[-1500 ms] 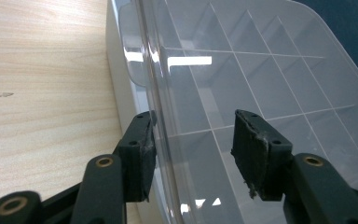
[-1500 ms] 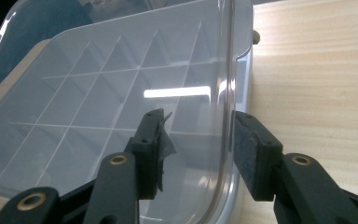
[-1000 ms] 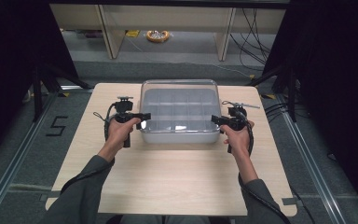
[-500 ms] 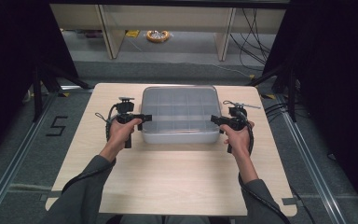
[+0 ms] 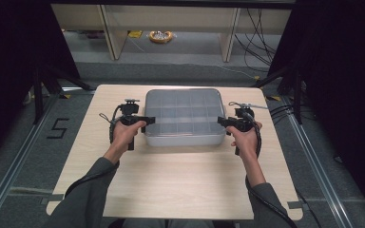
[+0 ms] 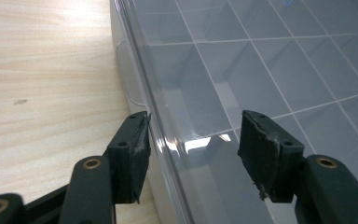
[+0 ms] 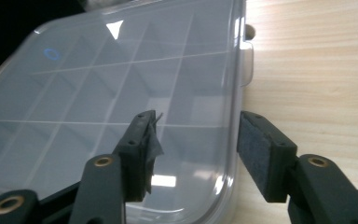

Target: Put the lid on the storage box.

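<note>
A clear plastic compartment box [image 5: 183,116] lies with its lid flat on the wooden table [image 5: 180,180]. My left gripper [image 5: 147,119] sits at the box's left edge. In the left gripper view its jaws [image 6: 193,140] straddle the lid's rim [image 6: 158,121] with a gap, and the box [image 6: 261,56] lies beyond. My right gripper [image 5: 221,122] is at the right edge, and its jaws [image 7: 196,140] straddle the lid's rim [image 7: 235,116] there without pressing on the box [image 7: 98,84]. Both pairs of jaws have just been closing a little, and both stand open.
A latch tab [image 6: 128,74] sticks out of the box's left side and another [image 7: 247,65] out of its right side. Bare tabletop runs in front of the box to the near edge. Cables [image 5: 266,42] and shelf legs [image 5: 109,33] stand on the floor beyond the table.
A second ago the lid stood raised above the box; now it lies flat on it. Both hands stayed where they were.
</note>
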Demonstrator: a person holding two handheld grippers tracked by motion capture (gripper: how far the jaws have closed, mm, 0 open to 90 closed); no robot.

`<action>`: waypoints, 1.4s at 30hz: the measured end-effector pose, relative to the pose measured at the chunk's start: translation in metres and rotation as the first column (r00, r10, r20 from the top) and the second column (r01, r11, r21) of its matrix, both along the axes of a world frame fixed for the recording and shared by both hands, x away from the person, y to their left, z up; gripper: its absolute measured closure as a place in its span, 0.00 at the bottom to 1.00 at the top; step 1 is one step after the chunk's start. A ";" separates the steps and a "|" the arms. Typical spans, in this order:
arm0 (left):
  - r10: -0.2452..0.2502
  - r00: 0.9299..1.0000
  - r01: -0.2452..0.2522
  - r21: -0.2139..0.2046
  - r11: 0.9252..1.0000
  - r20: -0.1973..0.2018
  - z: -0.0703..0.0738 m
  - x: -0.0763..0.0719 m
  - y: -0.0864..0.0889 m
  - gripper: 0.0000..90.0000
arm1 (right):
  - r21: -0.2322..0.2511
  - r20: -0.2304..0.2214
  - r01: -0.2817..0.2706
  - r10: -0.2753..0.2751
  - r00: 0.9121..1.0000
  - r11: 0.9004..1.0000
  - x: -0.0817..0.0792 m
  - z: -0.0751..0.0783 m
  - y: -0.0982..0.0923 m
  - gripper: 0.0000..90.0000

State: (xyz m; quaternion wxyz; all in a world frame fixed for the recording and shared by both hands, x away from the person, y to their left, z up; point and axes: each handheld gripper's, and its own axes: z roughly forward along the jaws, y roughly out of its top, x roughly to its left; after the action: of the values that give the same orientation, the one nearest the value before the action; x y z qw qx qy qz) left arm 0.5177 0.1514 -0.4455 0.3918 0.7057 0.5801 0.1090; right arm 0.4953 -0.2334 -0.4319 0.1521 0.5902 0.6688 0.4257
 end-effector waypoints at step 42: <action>-0.007 0.996 0.015 -0.091 0.996 0.084 0.023 -0.030 0.014 0.39 | 0.043 0.057 0.001 -0.003 0.998 0.999 -0.033 -0.006 -0.015 0.44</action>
State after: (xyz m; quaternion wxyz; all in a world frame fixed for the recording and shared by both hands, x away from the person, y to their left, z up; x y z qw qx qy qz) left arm 0.4873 0.1659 -0.4223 0.4484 0.6850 0.5637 0.1094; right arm 0.4626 -0.2489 -0.4380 0.1589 0.5816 0.6543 0.4565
